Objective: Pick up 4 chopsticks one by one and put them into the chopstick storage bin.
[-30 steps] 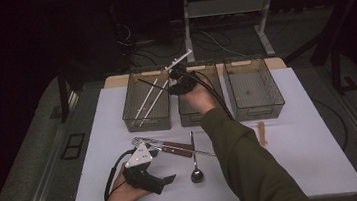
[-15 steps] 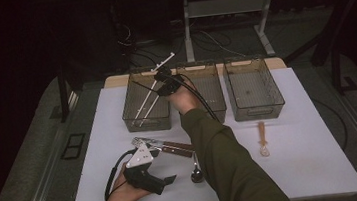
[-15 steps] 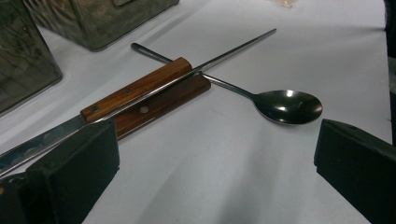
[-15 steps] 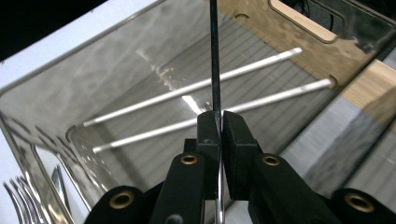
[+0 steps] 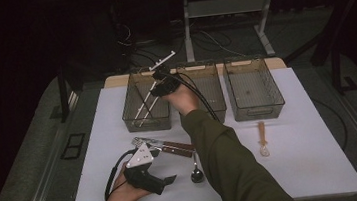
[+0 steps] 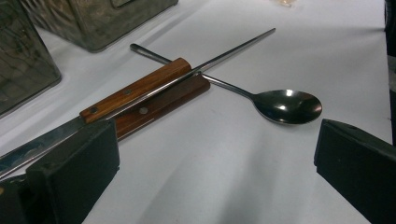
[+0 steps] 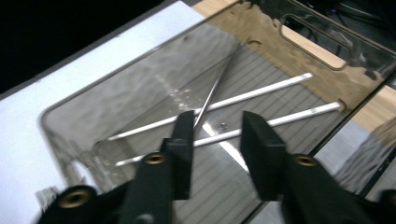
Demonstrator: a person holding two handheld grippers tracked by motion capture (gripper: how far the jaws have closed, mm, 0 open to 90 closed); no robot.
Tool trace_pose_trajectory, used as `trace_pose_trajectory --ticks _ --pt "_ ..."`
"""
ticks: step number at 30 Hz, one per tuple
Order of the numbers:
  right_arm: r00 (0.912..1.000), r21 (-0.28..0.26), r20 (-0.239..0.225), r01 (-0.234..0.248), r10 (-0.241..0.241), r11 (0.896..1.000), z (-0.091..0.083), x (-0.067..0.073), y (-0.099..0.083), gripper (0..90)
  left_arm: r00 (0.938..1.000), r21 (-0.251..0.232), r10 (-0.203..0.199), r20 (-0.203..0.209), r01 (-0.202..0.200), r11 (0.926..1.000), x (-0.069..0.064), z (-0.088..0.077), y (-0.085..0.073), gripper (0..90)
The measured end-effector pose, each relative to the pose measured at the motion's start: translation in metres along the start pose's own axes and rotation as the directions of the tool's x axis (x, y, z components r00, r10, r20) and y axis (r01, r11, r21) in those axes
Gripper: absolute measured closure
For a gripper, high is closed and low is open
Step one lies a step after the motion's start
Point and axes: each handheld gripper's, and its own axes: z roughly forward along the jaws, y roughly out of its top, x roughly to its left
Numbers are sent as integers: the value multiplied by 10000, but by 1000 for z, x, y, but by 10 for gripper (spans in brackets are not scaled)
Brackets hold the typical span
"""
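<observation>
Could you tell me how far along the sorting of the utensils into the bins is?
Done: two white chopsticks lie in the left bin. In hand: the right gripper, its jaws just opened, hangs over that bin beside a metal chopstick. Left: the spoon, wooden-handled cutlery and wooden spoon remain on the table.

The right arm stretches forward, its sleeve crossing the middle of the high view, with the right tool (image 5: 157,85) far out and its jaws just parted, while the left tool (image 5: 171,180) lies low in the near hand, jaws wide apart.
</observation>
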Motion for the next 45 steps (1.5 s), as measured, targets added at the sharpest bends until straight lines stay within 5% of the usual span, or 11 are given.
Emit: trace_pose_trajectory --ticks 7,13,30,45 --pt "9965 -294 -767 300 -321 9991 -18 -3 -17 454 10000 -7 -56 -8 56 10000 1 0 -1 0" --pt "9862 -504 -1487 665 -733 9965 -38 -8 -36 428 9999 -91 -125 50 126 9999 1 -2 -1 0" --pt "9727 -977 -1892 1173 -1341 9883 -94 -14 -98 356 9997 -220 -249 70 250 9994 1 -4 -2 0" --pt "9585 -624 -2339 1524 -1629 9863 -118 -16 -163 451 9992 -336 -407 55 409 9986 2 -6 -2 0"
